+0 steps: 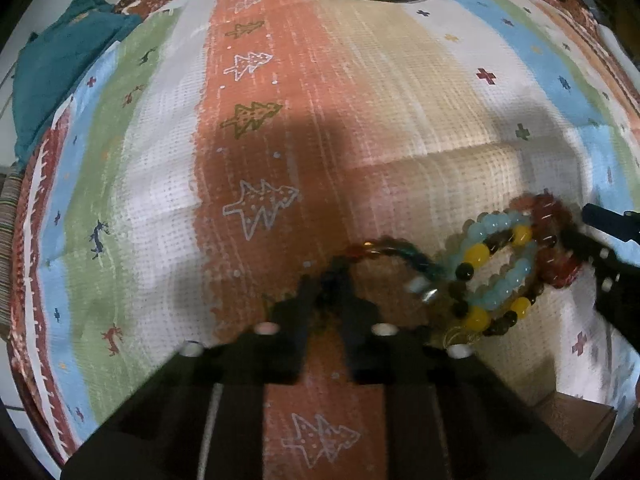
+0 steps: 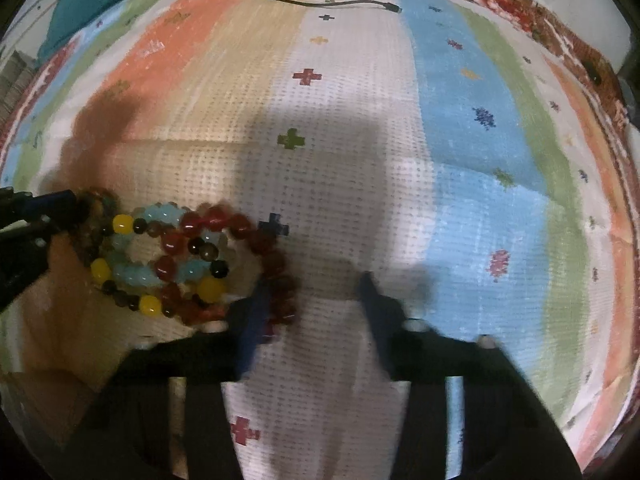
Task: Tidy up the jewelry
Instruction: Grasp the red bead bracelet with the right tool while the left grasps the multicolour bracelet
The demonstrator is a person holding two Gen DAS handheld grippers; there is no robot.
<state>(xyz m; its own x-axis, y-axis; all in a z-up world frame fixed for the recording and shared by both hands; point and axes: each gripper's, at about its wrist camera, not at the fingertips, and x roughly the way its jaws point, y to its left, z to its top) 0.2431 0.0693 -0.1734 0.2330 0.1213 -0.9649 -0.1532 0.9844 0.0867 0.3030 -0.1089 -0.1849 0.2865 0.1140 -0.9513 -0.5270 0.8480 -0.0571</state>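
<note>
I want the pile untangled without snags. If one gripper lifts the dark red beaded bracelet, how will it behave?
The dark red beaded bracelet will probably sag, being strung beads. It overlaps the pale blue beaded bracelet, so it may drag that along. The glossy round beads could slip.

Tangled heap of round-bead bracelets (image 2: 172,264), red, pale-blue, yellow/dark, overlapping flat on striped woven cloth (image 2: 360,160); amber/teal-bead bracelet (image 1: 394,254) adjoins heap.

No readable text, labels or numbers anywhere.
</note>
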